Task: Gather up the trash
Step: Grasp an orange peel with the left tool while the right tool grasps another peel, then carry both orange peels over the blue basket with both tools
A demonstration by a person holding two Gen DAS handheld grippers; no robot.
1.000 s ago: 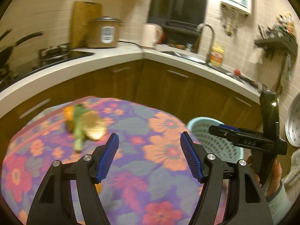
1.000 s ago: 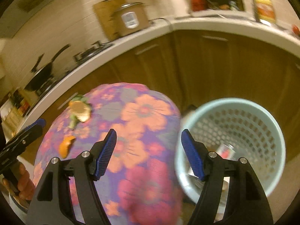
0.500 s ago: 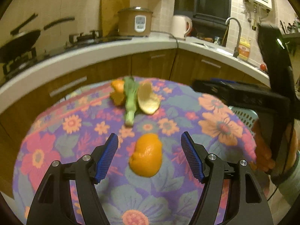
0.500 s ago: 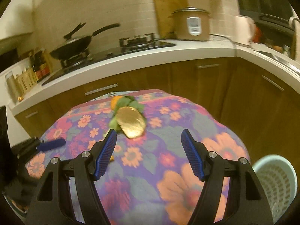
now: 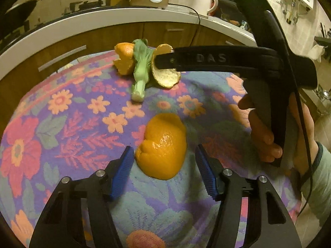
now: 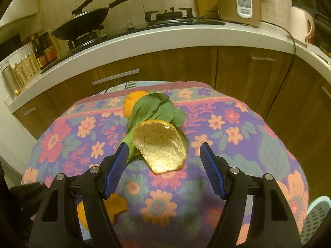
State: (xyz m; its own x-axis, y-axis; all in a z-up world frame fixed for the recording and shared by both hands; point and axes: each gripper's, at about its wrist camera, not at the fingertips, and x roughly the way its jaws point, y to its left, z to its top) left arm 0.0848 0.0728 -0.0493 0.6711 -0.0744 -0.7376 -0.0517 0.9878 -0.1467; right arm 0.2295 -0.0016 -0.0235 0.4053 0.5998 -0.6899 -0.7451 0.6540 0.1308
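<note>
On the flowered tablecloth lie scraps. A large orange peel lies between the tips of my open left gripper. Farther off lie a second orange peel, a green vegetable leaf and a curled pale peel. My right gripper is open, with the curled pale peel just ahead between its tips, on the green leaf. The right gripper's body hangs over that pile in the left wrist view. The large peel shows behind the right gripper's left finger.
A light blue trash basket stands off the table's right edge. Brown cabinets and a white counter curve behind the table, with a wok, a stove and a rice cooker on it.
Both grippers have moved in low over the table. The left one closed in on the large orange peel, the right one swung from the basket to the curled pale peel. Both stayed open.
</note>
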